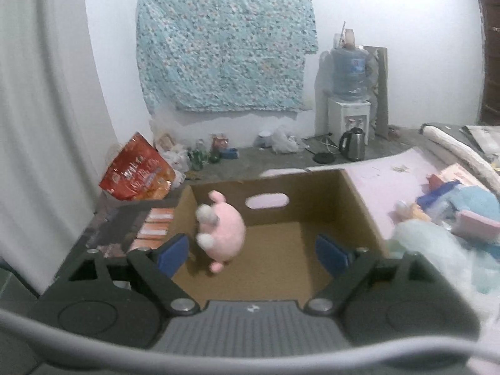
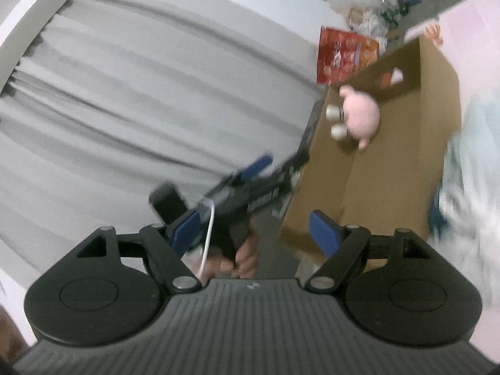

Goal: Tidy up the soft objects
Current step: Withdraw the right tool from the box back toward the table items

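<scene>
An open cardboard box (image 1: 359, 206) stands on a pink surface. Inside it a pink plush toy (image 1: 223, 229) with white paws sits by the left wall, with nothing holding it. My left gripper (image 1: 253, 254) hovers over the box's near edge, open, with nothing between its blue pads. In the right wrist view the same box (image 2: 390, 162) and pink plush toy (image 2: 361, 115) appear to the right. My right gripper (image 2: 256, 232) is open and empty, off the box's left side. A hand (image 2: 242, 259) holds the left tool, whose blue pad (image 2: 256, 165) shows ahead.
More soft things lie right of the box: a pale blue fluffy item (image 1: 437, 250) and a mixed pile (image 1: 465, 206). A red bag (image 1: 137, 172) leans behind the box. A kettle (image 1: 353, 143) and water dispenser (image 1: 348, 93) stand by the far wall. A grey curtain (image 2: 125, 93) hangs left.
</scene>
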A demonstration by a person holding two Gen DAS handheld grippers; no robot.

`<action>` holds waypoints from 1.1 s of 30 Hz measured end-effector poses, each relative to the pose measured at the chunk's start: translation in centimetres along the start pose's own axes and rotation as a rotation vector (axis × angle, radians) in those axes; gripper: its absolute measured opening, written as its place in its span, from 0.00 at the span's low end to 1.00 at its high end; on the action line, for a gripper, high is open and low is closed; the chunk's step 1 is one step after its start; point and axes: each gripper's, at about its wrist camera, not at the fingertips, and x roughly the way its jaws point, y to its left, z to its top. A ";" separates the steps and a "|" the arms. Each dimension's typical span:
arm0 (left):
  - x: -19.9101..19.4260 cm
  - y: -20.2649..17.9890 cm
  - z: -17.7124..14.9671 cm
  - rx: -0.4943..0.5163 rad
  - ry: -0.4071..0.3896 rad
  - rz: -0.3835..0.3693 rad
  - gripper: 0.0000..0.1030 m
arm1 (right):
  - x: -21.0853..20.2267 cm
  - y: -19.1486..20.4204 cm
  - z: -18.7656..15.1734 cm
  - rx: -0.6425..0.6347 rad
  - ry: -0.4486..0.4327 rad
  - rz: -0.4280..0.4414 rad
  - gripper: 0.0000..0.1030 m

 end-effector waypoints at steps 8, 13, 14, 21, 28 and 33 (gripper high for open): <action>-1.5 -3.7 -1.9 0.021 0.038 -0.031 0.87 | -2.4 -0.2 -5.5 0.016 -0.001 -0.037 0.73; -2.0 -5.9 -3.0 0.064 0.056 -0.025 0.87 | -4.7 -1.8 -8.0 0.082 -0.028 -0.038 0.73; -2.1 -6.3 -3.2 0.074 0.055 -0.019 0.87 | -5.0 -1.9 -8.4 0.089 -0.027 -0.038 0.73; -3.3 -8.2 -4.0 0.101 0.041 -0.012 0.87 | -3.4 -1.8 -10.5 0.121 0.033 -0.014 0.67; -4.6 -9.2 -4.2 0.138 0.002 0.015 0.88 | -2.7 -1.9 -11.7 0.180 0.053 0.048 0.51; -5.0 -8.8 -4.1 0.120 -0.005 0.029 0.88 | -4.7 -1.7 -12.1 0.184 -0.017 0.086 0.53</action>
